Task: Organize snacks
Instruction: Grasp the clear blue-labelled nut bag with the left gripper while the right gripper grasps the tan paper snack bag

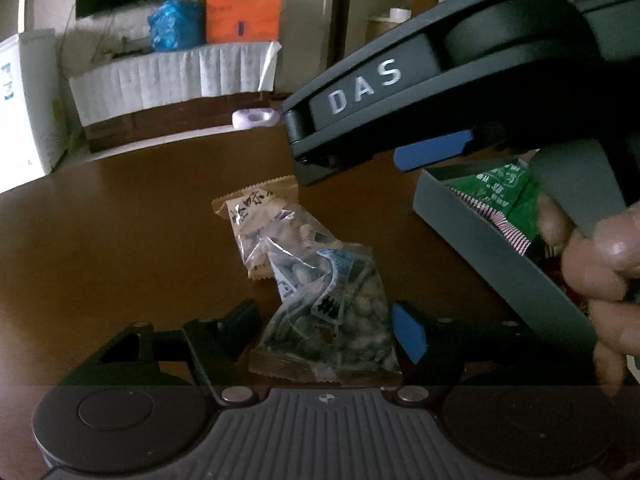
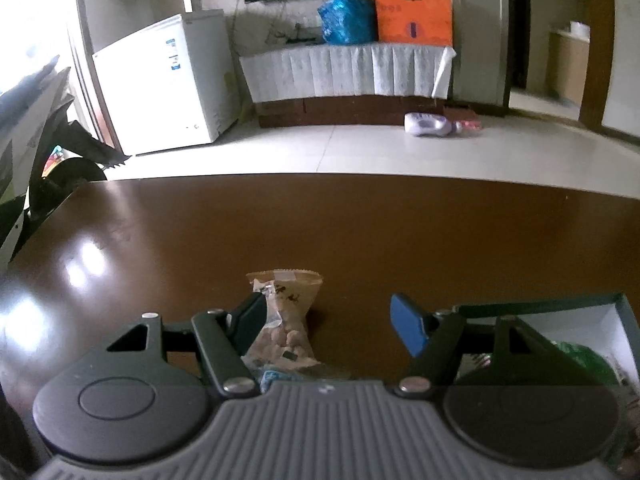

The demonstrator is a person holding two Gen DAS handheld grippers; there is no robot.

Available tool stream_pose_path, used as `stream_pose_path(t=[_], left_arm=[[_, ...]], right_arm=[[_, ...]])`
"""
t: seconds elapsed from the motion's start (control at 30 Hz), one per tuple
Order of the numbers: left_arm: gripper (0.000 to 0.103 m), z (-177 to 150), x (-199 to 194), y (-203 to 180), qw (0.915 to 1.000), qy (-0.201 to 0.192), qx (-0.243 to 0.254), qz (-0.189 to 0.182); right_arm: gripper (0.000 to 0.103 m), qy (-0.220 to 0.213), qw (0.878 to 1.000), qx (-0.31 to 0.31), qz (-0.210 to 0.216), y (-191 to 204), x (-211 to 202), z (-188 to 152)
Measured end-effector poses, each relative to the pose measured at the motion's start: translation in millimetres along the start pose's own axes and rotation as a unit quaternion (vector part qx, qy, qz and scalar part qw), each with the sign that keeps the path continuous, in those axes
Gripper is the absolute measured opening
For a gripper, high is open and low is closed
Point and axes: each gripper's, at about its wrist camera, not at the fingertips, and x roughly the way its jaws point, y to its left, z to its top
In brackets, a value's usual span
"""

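Two clear snack packets lie on the brown table [image 1: 100, 232]. The near one with dark nuts [image 1: 336, 320] lies between the open fingers of my left gripper [image 1: 328, 328]. The far tan one [image 1: 260, 220] lies beyond it and overlaps it. My right gripper [image 1: 360, 160] hovers above right of them, over a grey box [image 1: 480, 248] that holds a green packet [image 1: 500, 192]. In the right wrist view my right gripper [image 2: 328, 324] is open and empty, the tan packet [image 2: 284, 320] lies by its left finger, and the box [image 2: 600, 320] is at right.
A person's hand [image 1: 600, 272] grips the right tool's handle. The table's far edge [image 2: 320, 178] gives onto a tiled floor. Beyond stand a white chest freezer [image 2: 168, 80] and a low cabinet with a blue bag [image 2: 348, 12] and an orange bag [image 2: 412, 12].
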Motion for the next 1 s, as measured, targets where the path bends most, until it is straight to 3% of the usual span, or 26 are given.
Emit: stream_pose_path(t=[0.33,1.0], left_arm=[[0.05,-6.4,-17.5,15.9,1.0,0.005,0.005,0.0],[0.047,-11.8,-49.9,64.7,0.9983,0.013,-0.033,0.045]], right_arm=[[0.07,0.02,0.999,-0.024,0.008,26.4,29.6,1.0],[0.07,0.045,0.999,-0.006,-0.009,55.0,79.4,-15.6]])
